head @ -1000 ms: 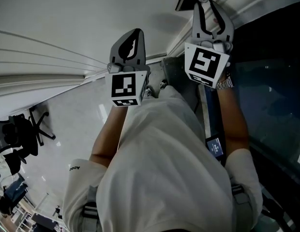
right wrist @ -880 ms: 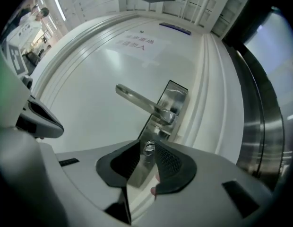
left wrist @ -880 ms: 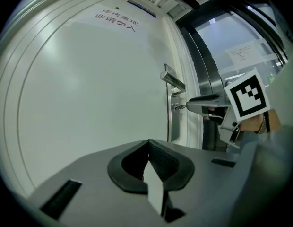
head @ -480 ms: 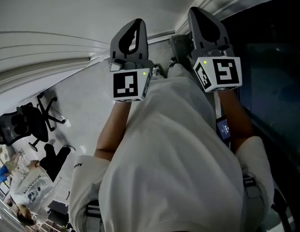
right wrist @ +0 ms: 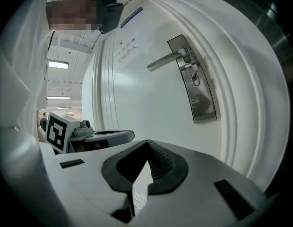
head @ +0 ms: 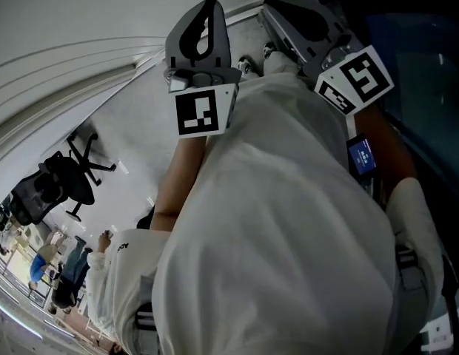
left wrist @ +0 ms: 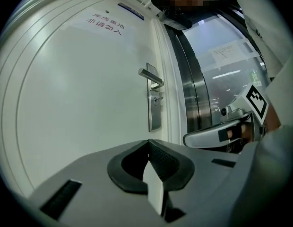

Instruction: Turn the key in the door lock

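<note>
My left gripper (left wrist: 148,143) and right gripper (right wrist: 146,143) are pressed together, empty. The key (right wrist: 195,80) sits in the lock below the handle (right wrist: 168,59), apart from both. The door sign (left wrist: 105,23) bears two lines of Chinese print.

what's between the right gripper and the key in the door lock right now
Nothing visible. The right gripper, jaws together and empty, looks across open air at the key in the lock plate under the lever handle. The left gripper is off to one side, clear of that line.
</note>
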Motion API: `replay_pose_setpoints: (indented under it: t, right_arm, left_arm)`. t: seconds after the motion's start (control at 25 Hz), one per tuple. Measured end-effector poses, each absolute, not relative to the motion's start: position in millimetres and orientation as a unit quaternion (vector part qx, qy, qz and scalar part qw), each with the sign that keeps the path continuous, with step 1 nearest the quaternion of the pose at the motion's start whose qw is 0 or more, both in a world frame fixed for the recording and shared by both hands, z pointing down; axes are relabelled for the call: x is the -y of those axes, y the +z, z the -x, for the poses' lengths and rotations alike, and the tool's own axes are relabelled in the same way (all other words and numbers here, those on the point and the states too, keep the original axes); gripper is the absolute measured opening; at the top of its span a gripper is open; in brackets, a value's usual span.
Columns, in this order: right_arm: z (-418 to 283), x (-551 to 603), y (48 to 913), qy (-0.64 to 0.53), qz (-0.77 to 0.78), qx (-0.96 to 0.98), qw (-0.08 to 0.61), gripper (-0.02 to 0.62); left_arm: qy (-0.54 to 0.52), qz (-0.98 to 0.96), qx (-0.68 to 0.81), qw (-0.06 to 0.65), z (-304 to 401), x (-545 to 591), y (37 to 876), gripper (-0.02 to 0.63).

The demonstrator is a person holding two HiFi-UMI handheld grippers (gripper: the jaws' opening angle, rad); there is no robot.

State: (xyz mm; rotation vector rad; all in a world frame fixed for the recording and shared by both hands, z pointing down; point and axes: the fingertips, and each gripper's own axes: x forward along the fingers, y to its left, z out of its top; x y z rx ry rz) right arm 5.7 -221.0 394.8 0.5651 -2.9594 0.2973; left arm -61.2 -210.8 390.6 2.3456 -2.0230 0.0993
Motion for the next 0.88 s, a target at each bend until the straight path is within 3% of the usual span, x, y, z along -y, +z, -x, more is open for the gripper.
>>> replay_pose_setpoints:
  t: [0.88]
  right_arm:
    - [-5,215,407,0.079,-0.25,0.963,0.065,0.002]
  left_arm:
    - [0.028,-0.765,0.642,0.037,48,216,403,0.009]
